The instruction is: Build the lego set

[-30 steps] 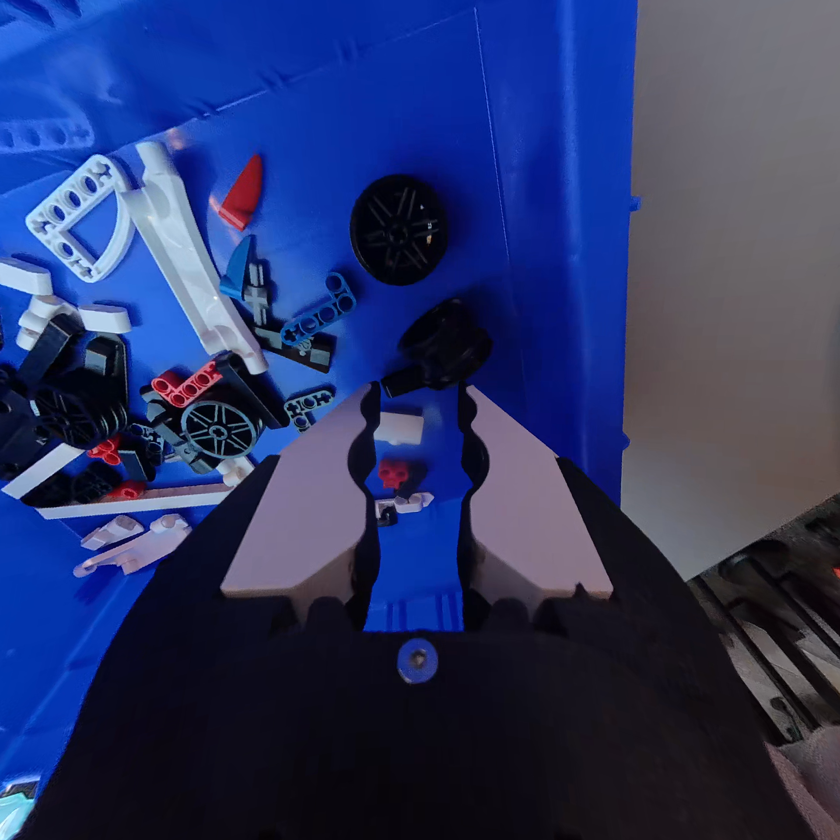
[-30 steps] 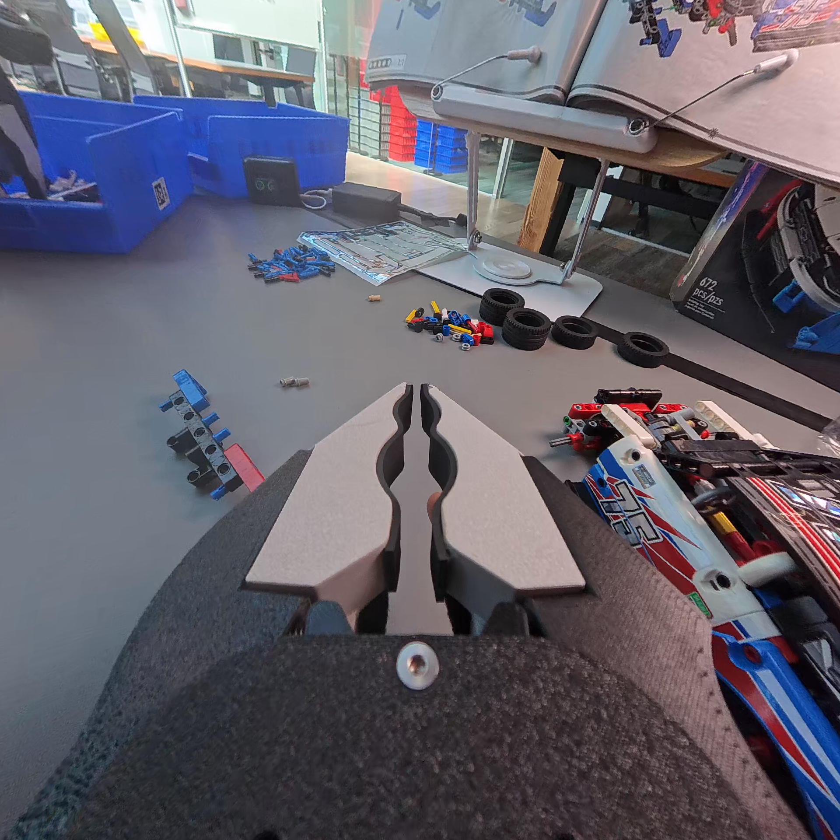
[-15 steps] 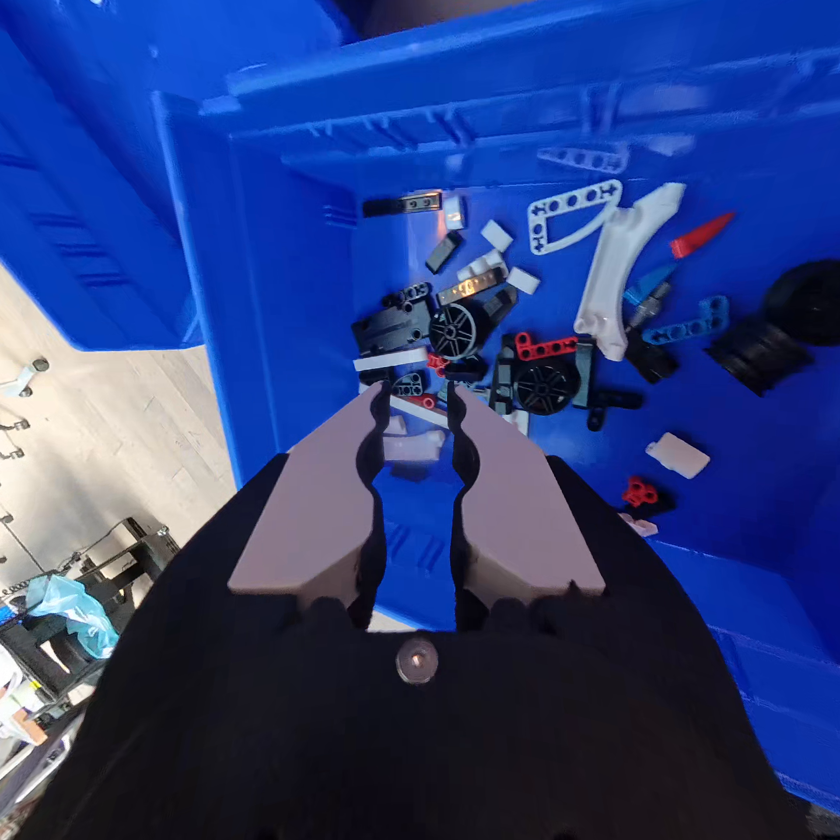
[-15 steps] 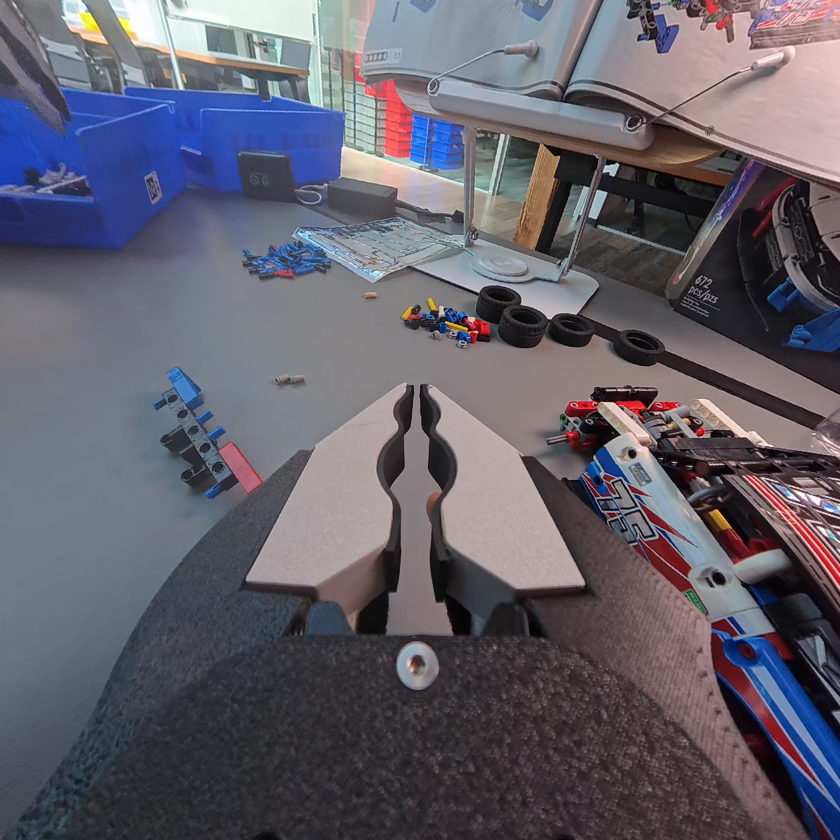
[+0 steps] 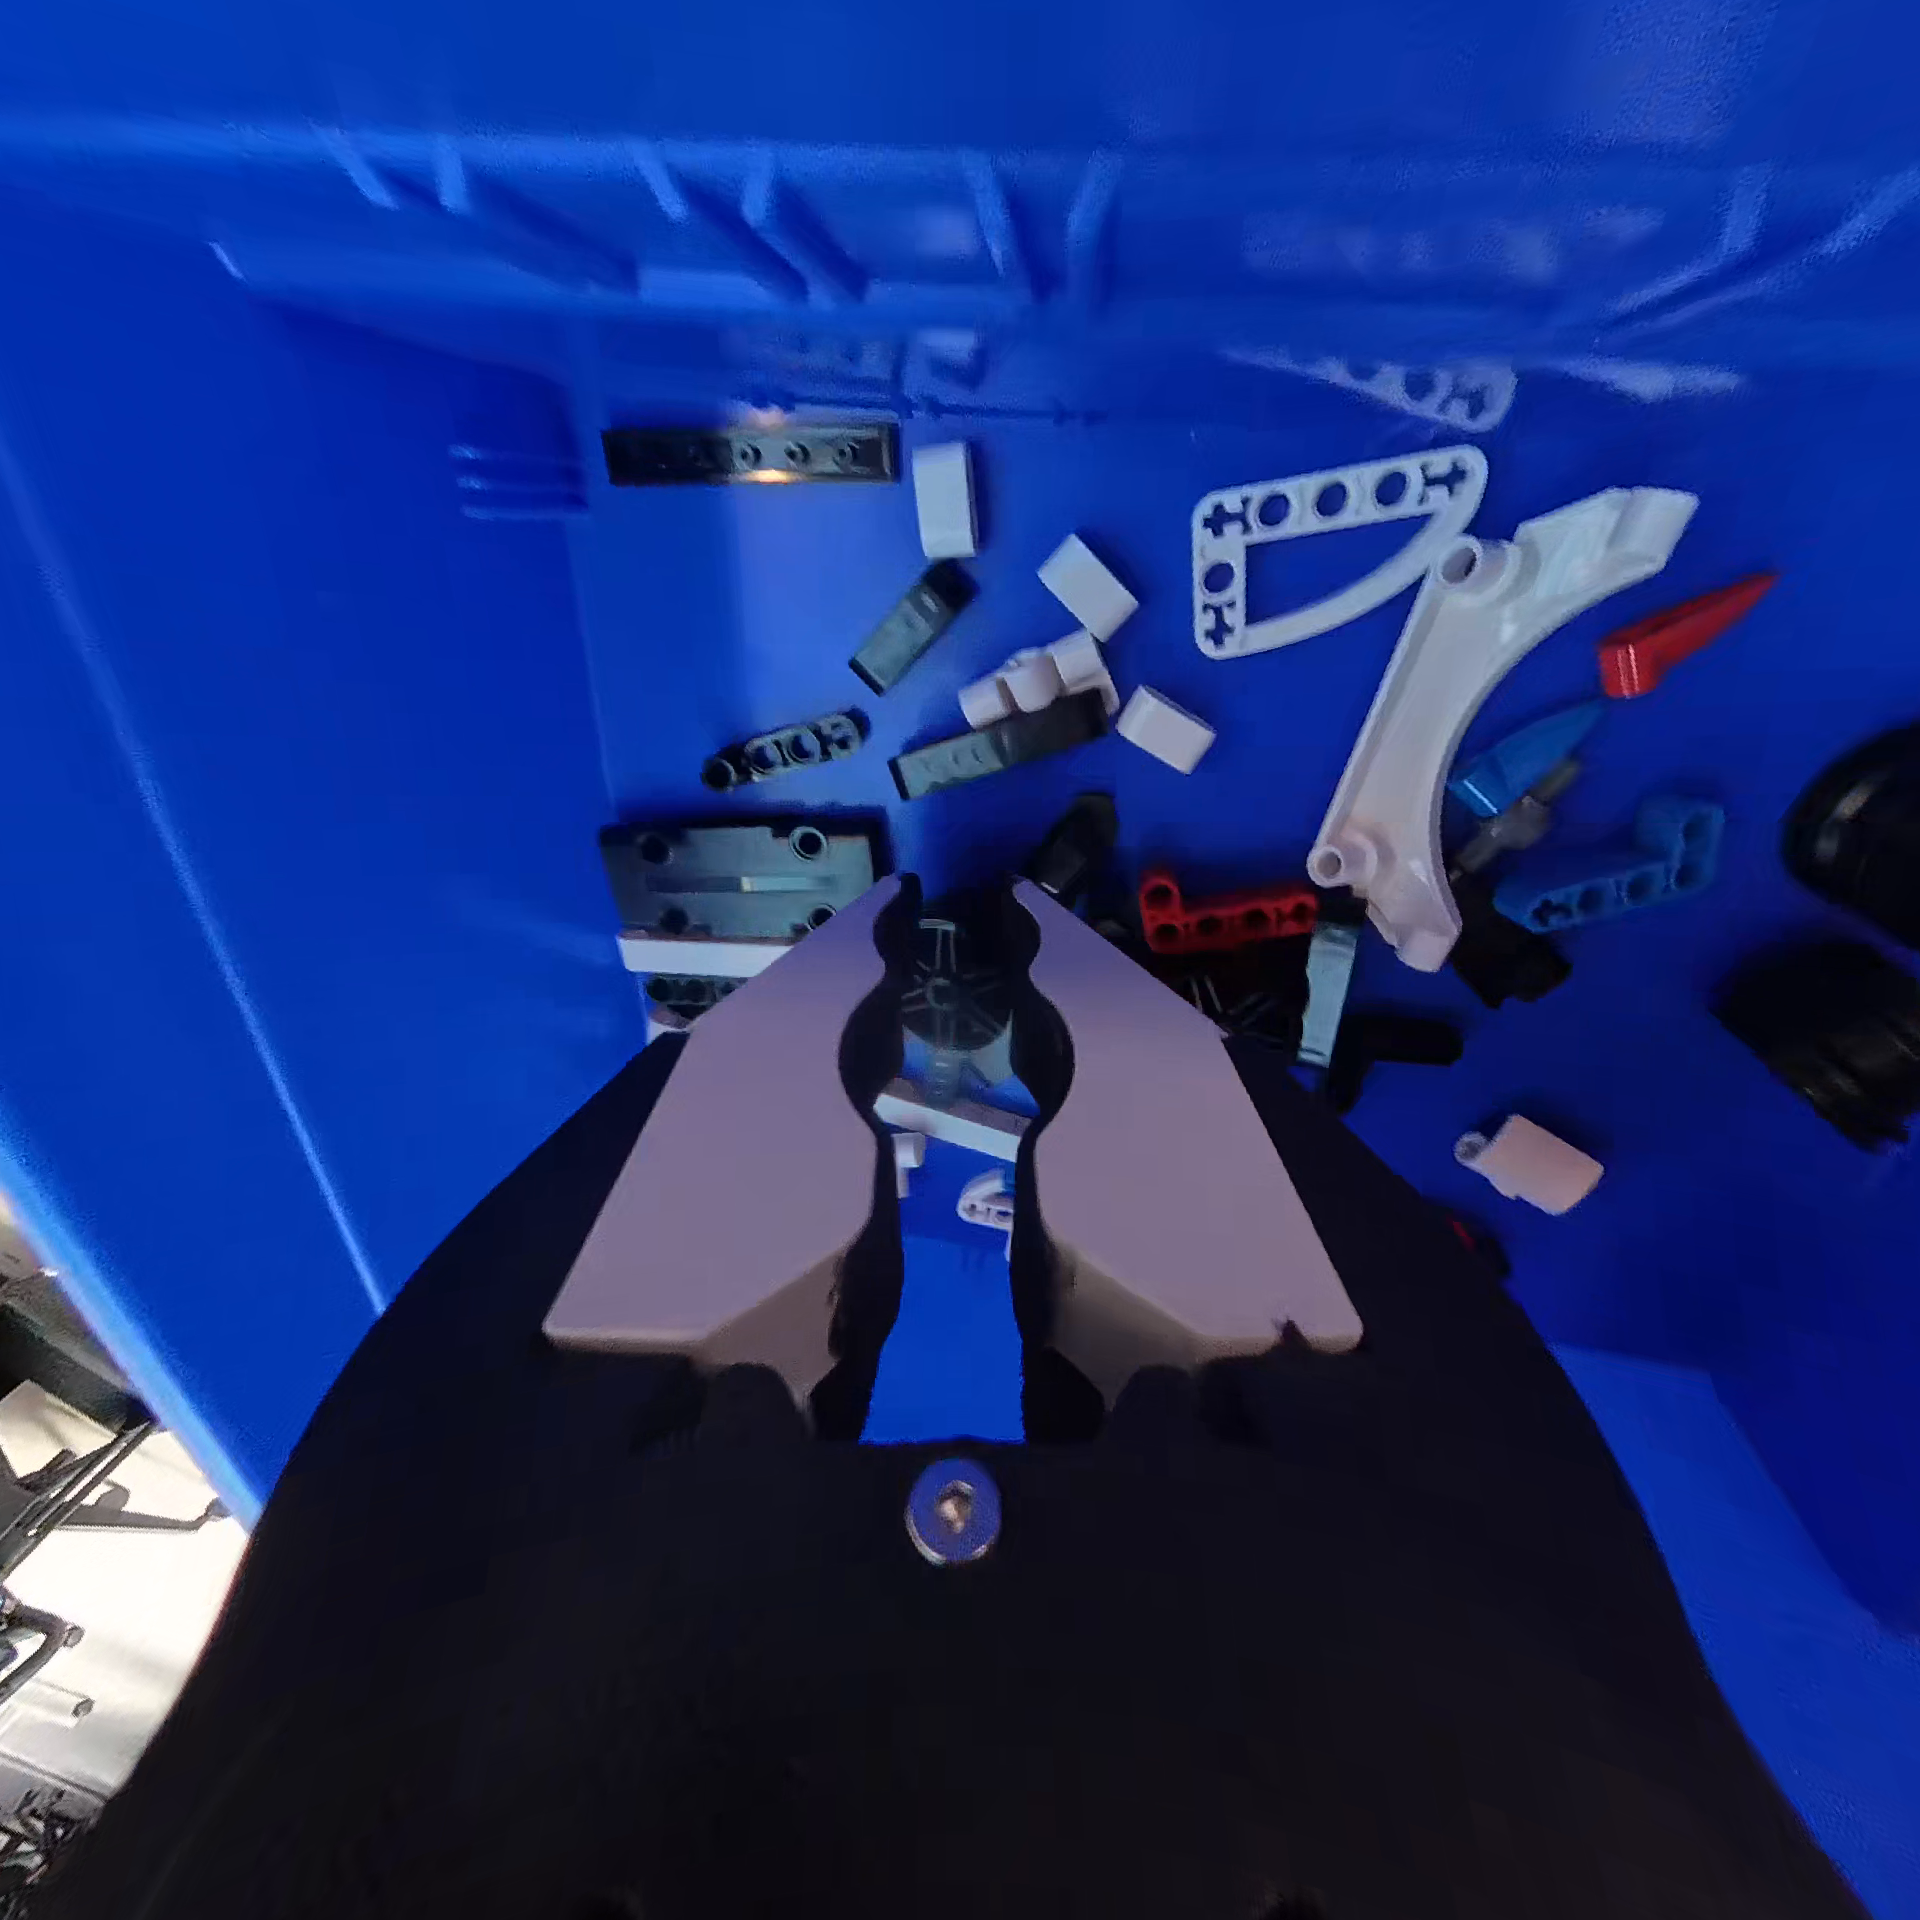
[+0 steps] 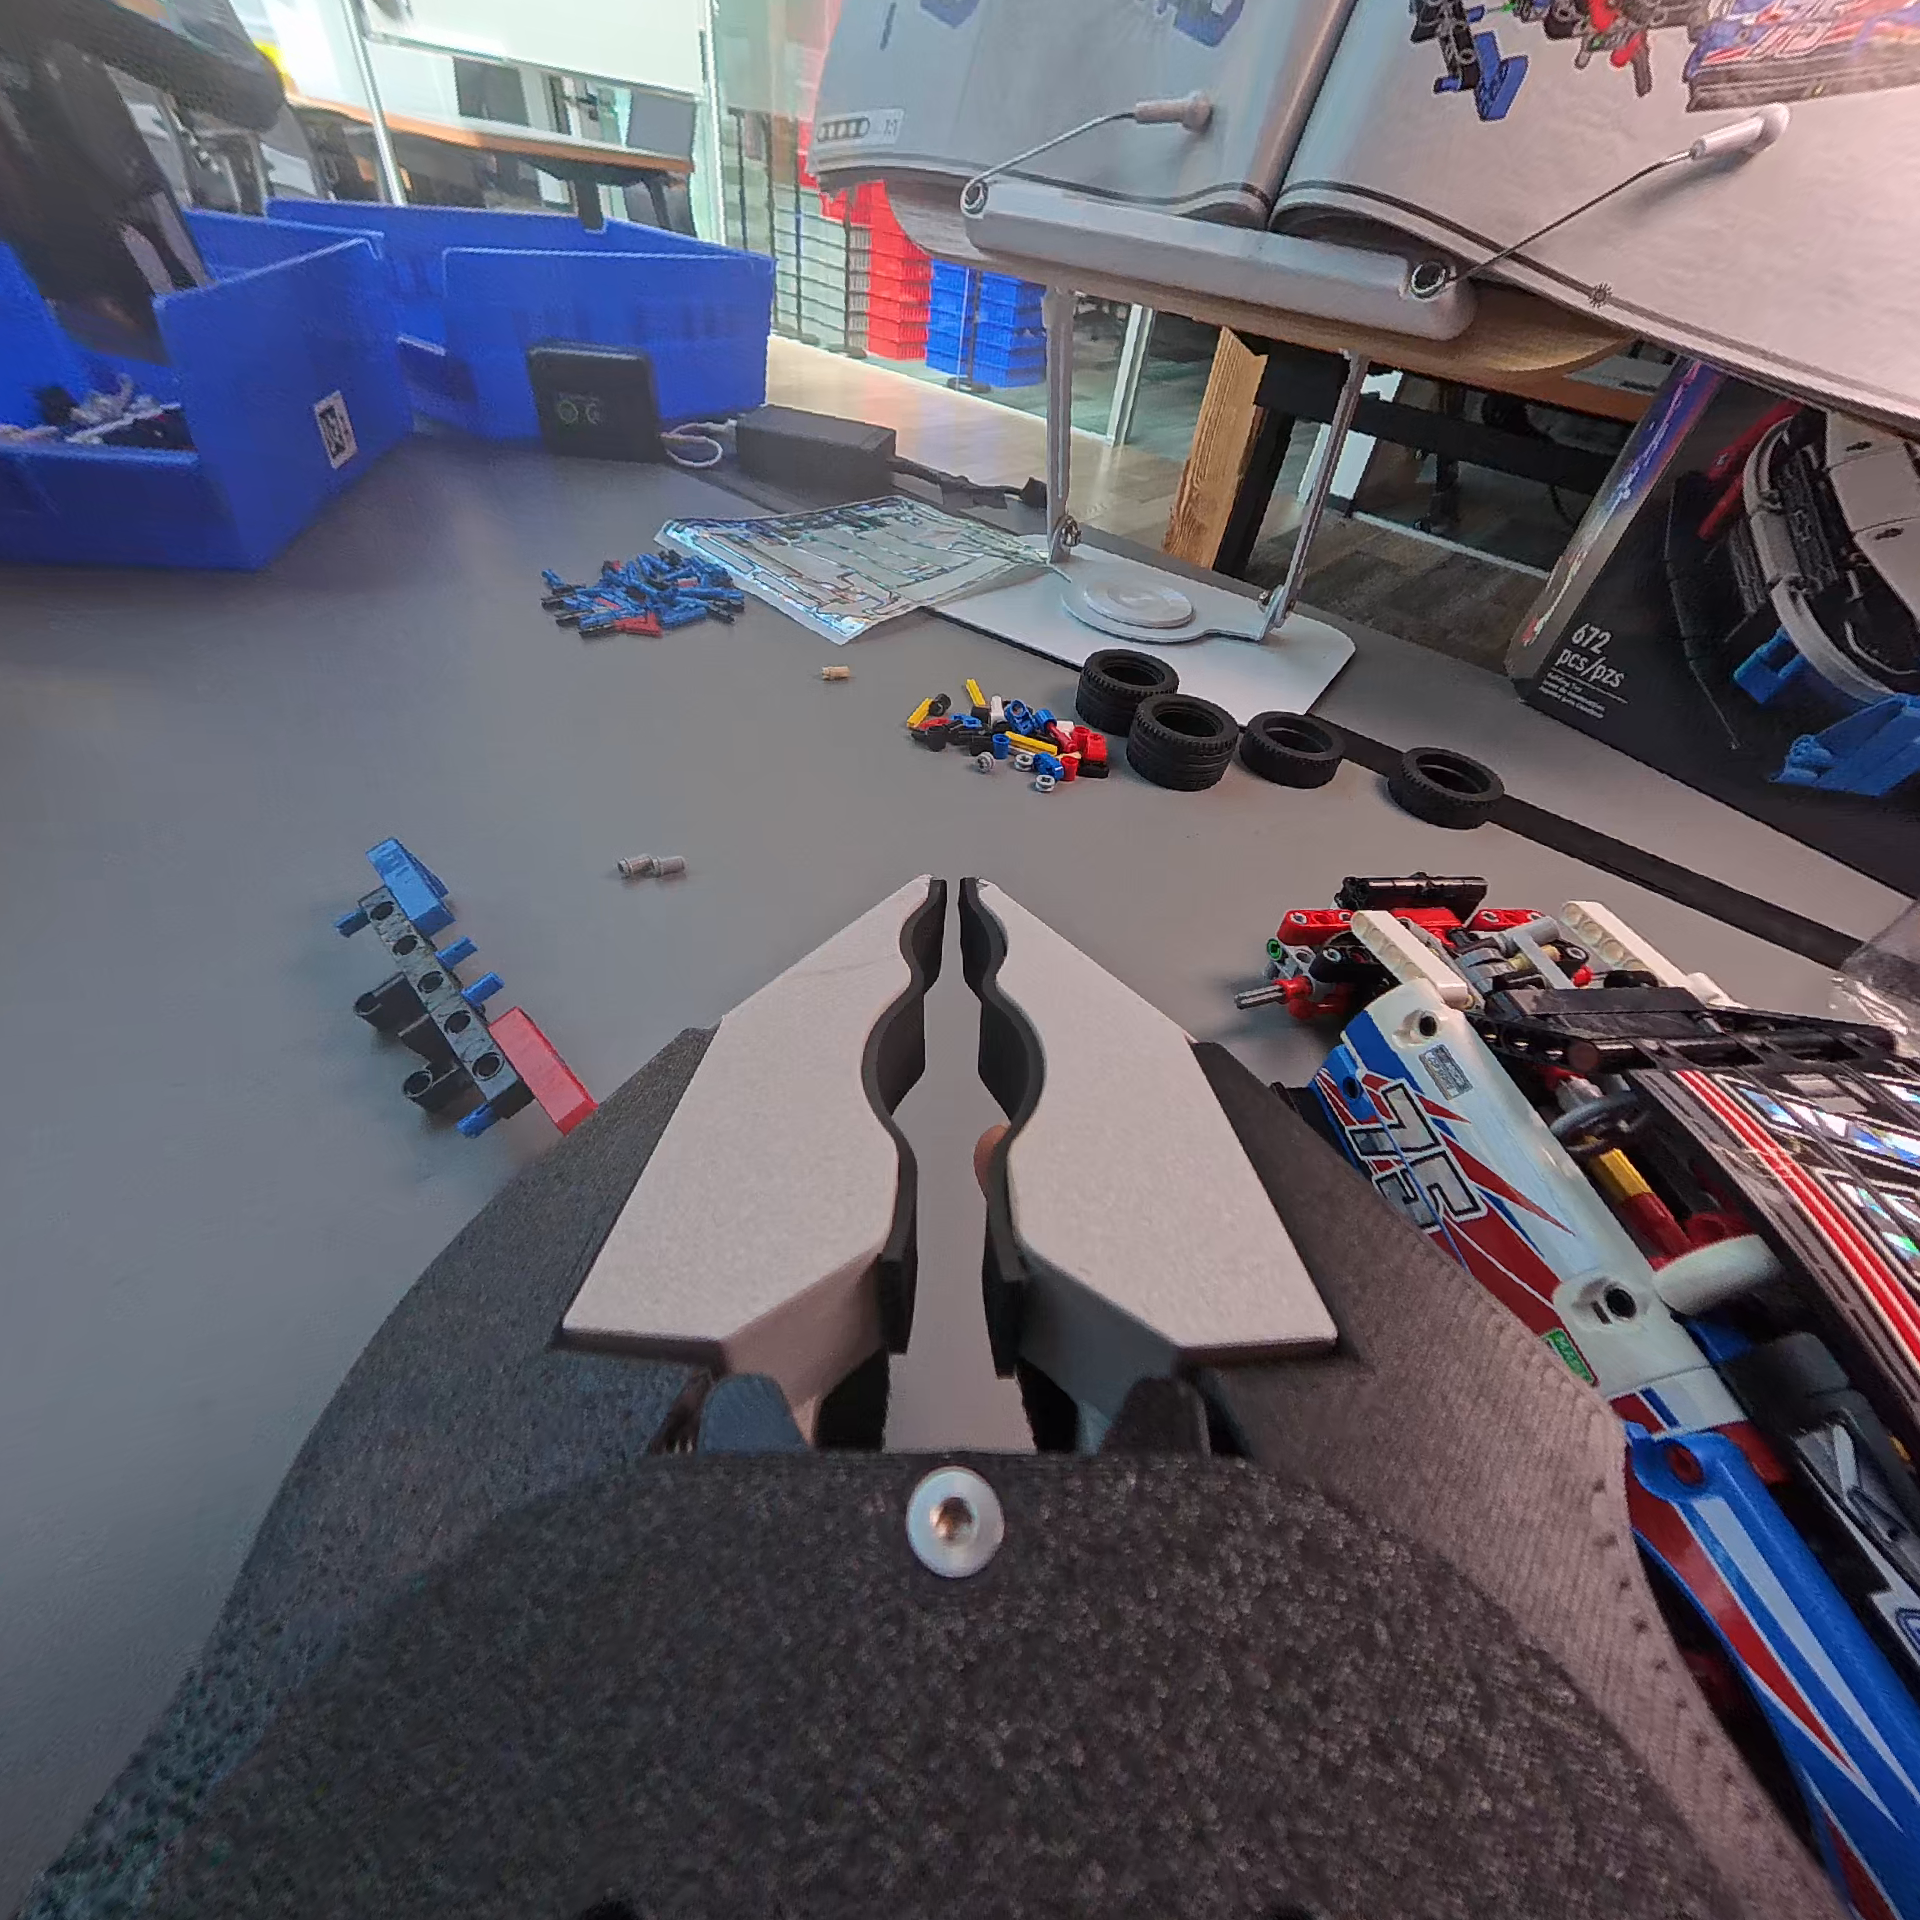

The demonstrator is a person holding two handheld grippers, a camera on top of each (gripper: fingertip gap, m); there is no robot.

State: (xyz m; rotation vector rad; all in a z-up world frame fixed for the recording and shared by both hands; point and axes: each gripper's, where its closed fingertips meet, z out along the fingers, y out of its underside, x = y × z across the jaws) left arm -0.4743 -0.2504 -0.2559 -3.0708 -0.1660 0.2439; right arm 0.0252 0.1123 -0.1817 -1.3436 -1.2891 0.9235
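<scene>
Two grippers. Left gripper [image 5: 958, 896] inside blue bin [image 5: 312, 623], jaws parted, black spoked wheel [image 5: 951, 997] lying between the tips. Right gripper [image 6: 953, 894] over grey table [image 6: 260, 727], jaws nearly closed, empty; car model [image 6: 1558, 1122] just beside it.

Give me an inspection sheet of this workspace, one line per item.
Surface: grey table, mostly bare.
Job's things: part-built car at right; small blue-black subassembly; loose parts in blue bin.
Clutter: four tyres, two heaps of pins, sheet, manual on stand, box.
Grippers: left gripper open above a wheel hub in the bin; right gripper shut, empty.
Cables: power brick with leads.
Surroundings: more blue bins, desks, shelving.
</scene>
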